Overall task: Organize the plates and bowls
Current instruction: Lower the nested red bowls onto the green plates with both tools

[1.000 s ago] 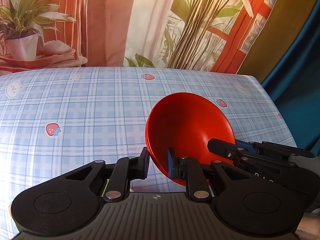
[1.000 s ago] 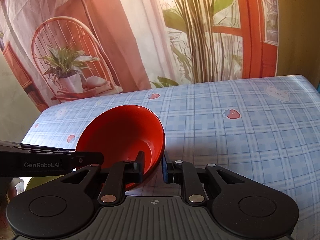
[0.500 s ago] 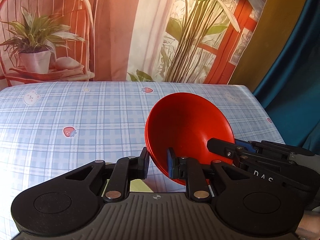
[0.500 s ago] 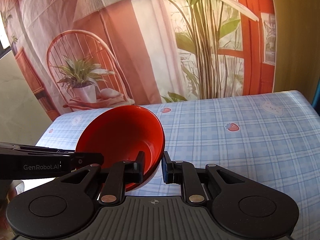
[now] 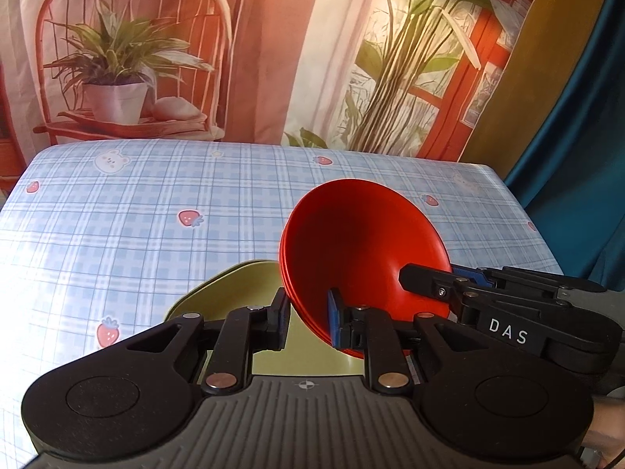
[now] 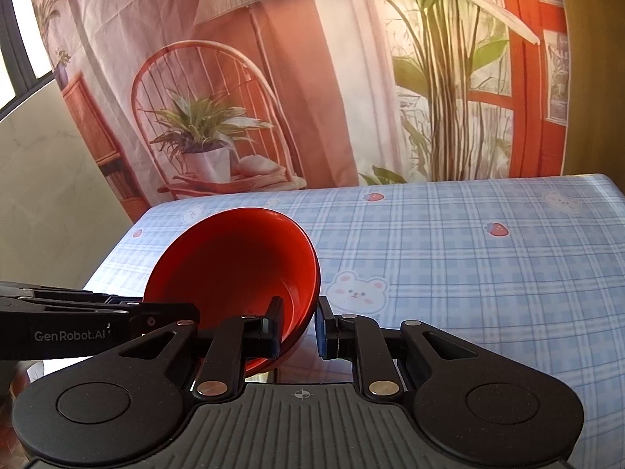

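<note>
A red bowl (image 5: 363,250) is held above the table between both grippers. My left gripper (image 5: 308,318) is shut on its left rim, one finger inside and one outside. My right gripper (image 6: 299,326) is shut on its right rim; the bowl (image 6: 234,265) fills the left of the right wrist view. The right gripper's body (image 5: 508,312) shows at the right in the left wrist view, the left gripper's body (image 6: 78,324) at the left in the right wrist view. A pale green plate (image 5: 234,293) lies on the table below the bowl, partly hidden by my left fingers.
The table (image 5: 156,203) wears a blue checked cloth with strawberries and bears. A printed backdrop (image 5: 273,58) hangs behind its far edge. A blue curtain (image 5: 586,156) hangs at the right. The table's left edge (image 6: 117,250) shows in the right wrist view.
Both grippers have risen with the red bowl between them. The green plate has come into view under the bowl in the left wrist view.
</note>
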{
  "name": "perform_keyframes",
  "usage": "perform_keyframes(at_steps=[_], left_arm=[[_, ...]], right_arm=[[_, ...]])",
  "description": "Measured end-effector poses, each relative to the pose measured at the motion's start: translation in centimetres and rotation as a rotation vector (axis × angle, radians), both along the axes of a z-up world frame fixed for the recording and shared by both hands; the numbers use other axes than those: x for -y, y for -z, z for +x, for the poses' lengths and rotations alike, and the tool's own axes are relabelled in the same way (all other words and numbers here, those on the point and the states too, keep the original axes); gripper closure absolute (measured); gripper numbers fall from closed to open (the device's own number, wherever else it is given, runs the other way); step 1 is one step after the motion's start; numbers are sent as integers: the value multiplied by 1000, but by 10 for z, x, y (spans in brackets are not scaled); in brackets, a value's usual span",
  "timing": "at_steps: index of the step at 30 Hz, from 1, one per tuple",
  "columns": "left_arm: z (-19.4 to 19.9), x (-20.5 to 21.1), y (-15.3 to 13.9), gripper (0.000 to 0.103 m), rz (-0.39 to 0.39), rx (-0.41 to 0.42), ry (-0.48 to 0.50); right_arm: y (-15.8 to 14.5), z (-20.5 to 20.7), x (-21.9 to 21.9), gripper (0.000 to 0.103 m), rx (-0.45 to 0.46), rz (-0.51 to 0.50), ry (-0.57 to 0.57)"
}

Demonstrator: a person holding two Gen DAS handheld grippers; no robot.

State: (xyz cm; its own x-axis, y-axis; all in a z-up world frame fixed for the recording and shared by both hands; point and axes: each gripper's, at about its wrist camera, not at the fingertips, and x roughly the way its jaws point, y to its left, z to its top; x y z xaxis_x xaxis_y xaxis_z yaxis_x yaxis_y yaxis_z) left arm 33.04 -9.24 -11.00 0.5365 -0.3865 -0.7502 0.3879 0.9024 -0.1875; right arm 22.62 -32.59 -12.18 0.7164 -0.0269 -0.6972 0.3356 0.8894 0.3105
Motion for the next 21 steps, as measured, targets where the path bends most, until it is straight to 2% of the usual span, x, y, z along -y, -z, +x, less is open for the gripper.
perform_keyframes(at_steps=[8,21], left_arm=[[-13,-30,13,81,-24,-27,-55],[-25,-49,39,80,-39,-84,-77]], right_arm=[[6,5,-31,89,-8,11,-56],[28,0,-58,90,-60,26,-87]])
